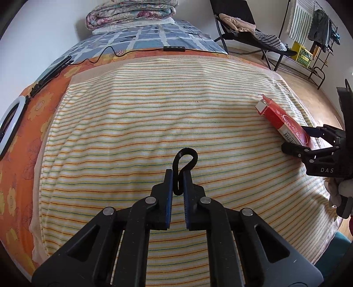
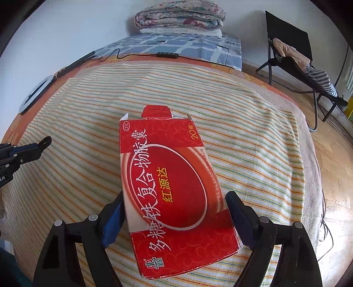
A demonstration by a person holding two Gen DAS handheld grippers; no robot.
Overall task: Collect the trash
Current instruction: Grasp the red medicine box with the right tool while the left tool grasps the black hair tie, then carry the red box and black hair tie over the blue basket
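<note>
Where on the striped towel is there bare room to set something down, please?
The striped towel is bare across its middle and left, between the orange sheet and the red medicine box. The right edge is crowded: the right tool grips the box there. The left tool pinches a black loop near the front.

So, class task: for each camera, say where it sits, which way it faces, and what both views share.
Left wrist: on the left gripper, facing across the striped towel; its fingers pinch a black loop.
Right wrist: on the right gripper, facing the same way; its fingers flank the red box.
Shared: towel, folded quilt, box, each other's gripper.
</note>
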